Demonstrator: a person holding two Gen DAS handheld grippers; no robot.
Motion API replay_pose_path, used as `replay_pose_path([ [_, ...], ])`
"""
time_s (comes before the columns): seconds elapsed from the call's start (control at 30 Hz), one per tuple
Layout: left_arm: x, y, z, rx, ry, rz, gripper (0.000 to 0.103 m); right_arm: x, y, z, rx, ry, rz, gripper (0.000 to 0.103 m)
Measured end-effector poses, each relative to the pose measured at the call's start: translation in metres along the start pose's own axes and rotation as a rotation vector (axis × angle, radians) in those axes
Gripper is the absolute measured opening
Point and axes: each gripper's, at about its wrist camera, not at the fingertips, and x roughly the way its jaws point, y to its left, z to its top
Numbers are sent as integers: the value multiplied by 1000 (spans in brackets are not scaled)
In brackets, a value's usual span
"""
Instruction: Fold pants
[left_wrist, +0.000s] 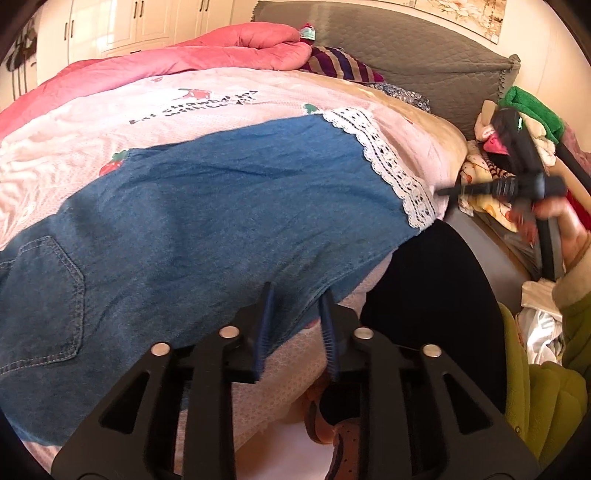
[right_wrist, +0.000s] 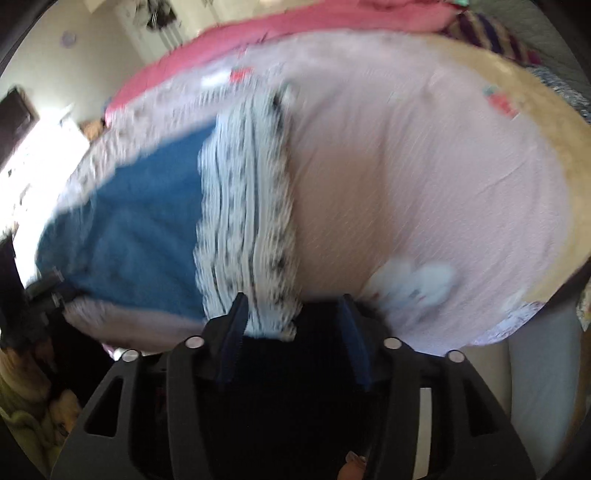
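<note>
Blue denim pants (left_wrist: 192, 221) with a white lace hem (left_wrist: 391, 173) lie flat across the pink bed sheet (left_wrist: 92, 125), back pocket at the left. My left gripper (left_wrist: 295, 295) is open, its fingertips at the pants' near edge with nothing between them. My right gripper (right_wrist: 291, 306) is open at the near edge of the lace hem (right_wrist: 247, 206); that view is motion-blurred. The right gripper also shows in the left wrist view (left_wrist: 454, 190) just beyond the hem.
A pink quilt (left_wrist: 177, 59) and striped cloth (left_wrist: 340, 66) lie at the bed's far side by a grey headboard (left_wrist: 406, 48). Piled clothes (left_wrist: 517, 122) sit to the right. My dark-trousered leg (left_wrist: 432, 288) stands at the bed edge.
</note>
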Motion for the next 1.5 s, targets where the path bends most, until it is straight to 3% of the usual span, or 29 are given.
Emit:
replay_pose_path([
  [0.1, -2, -8, 0, 23, -8, -23, 25, -7, 3, 27, 26, -58, 64, 66],
  [0.27, -20, -24, 0, 68, -56, -94, 29, 24, 27, 86, -6, -66, 72, 67],
  [0.33, -30, -24, 1, 74, -87, -81, 32, 36, 24, 105, 28, -64, 70, 67],
  [0.43, -46, -7, 7, 29, -125, 5, 39, 61, 16, 126, 80, -25, 75, 66],
  [0.47, -51, 6, 7, -6, -127, 67, 45, 69, 13, 129, 96, -5, 75, 58],
  [0.5, -55, 17, 6, -36, -127, 124, 47, 79, 12, 132, 97, 13, 86, 37],
  [0.57, -61, 37, 3, -94, -124, 194, 47, 87, 14, 135, 84, 10, 63, 10],
  [0.67, -72, 76, -10, -205, -108, 333, 48, 88, 18, 134, 48, -28, 27, 7],
  [0.8, -76, 109, -23, -317, -68, 404, 50, 90, 12, 128, 23, -54, -16, 7],
  [0.87, -73, 128, -30, -413, -55, 380, 50, 95, 2, 124, 43, -56, -13, 7],
  [0.97, -71, 137, -33, -452, -56, 348, 49, 107, 0, 120, 32, -44, -14, 8],
  [1.03, -68, 132, -30, -422, -45, 378, 50, 102, -1, 119, 34, -41, -13, 15],
  [1.1, -70, 127, -26, -401, -43, 395, 52, 89, -5, 121, 64, -39, -8, 35],
  [1.13, -73, 126, -25, -394, -52, 391, 54, 79, -3, 122, 58, -59, -8, 35],
  [1.2, -84, 117, -17, -374, -98, 355, 62, 55, 10, 126, 9, -115, -4, 37],
  [1.3, -86, 96, 6, -284, -137, 323, 67, 36, 52, 134, -82, -146, 108, 48],
  [1.4, -67, 81, 29, -207, -131, 298, 67, 43, 123, 138, -242, -102, 256, 51],
  [1.5, -46, 72, 33, -169, -112, 273, 67, 70, 180, 137, -350, -15, 341, 52],
])
